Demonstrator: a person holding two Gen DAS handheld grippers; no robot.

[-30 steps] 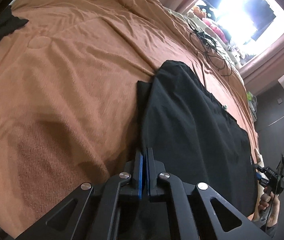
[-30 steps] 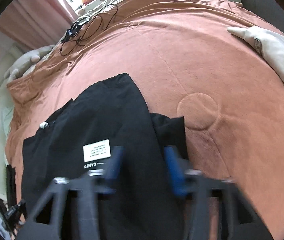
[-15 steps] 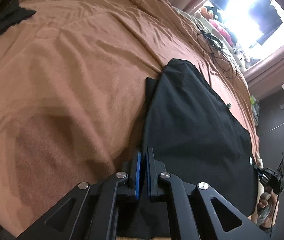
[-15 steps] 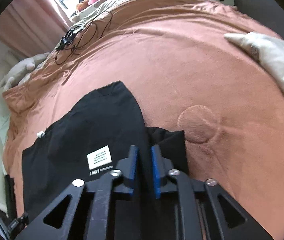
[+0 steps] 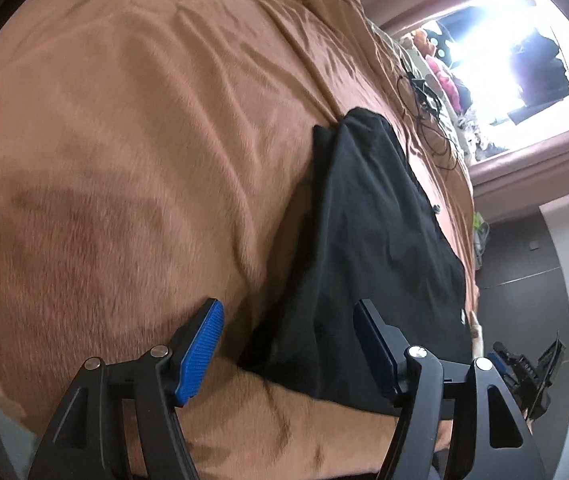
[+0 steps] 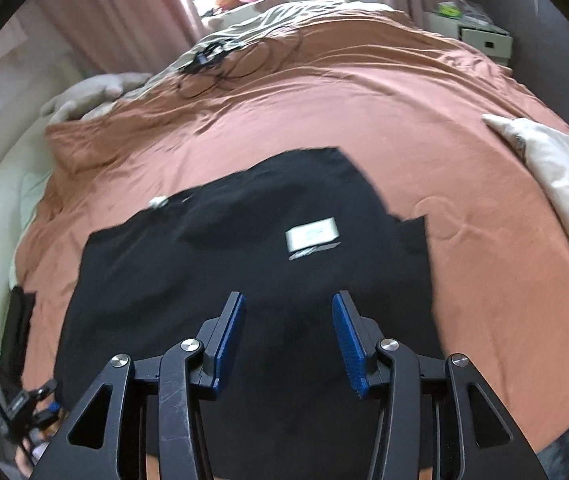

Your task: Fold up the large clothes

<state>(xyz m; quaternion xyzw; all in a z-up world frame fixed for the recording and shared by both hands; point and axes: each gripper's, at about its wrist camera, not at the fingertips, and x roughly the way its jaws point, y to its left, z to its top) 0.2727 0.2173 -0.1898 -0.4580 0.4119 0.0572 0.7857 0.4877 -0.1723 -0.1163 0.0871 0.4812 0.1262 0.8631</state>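
1. We see one container: a pale drawer unit (image 6: pixel 484 38) at the upper right of the right wrist view, beyond the far edge of the bed. Its drawers are shut, so we cannot tell what is in them; a green item and some small clutter sit on its top.
2. The bed carries everything else. Its rust-brown blanket (image 5: pixel 132 152) fills most of both views and is creased toward the far end.
3. The black garment (image 6: pixel 220 264) lies spread flat on the blanket, in the centre of the right wrist view and running down the right half of the left wrist view (image 5: pixel 372 232).
4. It is folded over on itself: a second dark layer sticks out beneath the top layer at its right edge in the right wrist view. A white rectangular label (image 6: pixel 311 237) with pale lettering below it lies face up on the cloth, and a small white tag (image 6: pixel 158 201) sits at its upper left edge.
5. The left gripper (image 5: pixel 288 344) hangs over the garment's near corner, its blue-padded fingers spreading wide; the cloth edge lies below the gap, untouched by the pads.
6. The right gripper (image 6: pixel 288 340) hovers above the garment's near part, fingers also parting, nothing pinched between them.
7. A tangle of black cables (image 6: pixel 224 66) rests at the blanket's far end, and a cream pillow (image 6: pixel 564 168) lies at the right edge.
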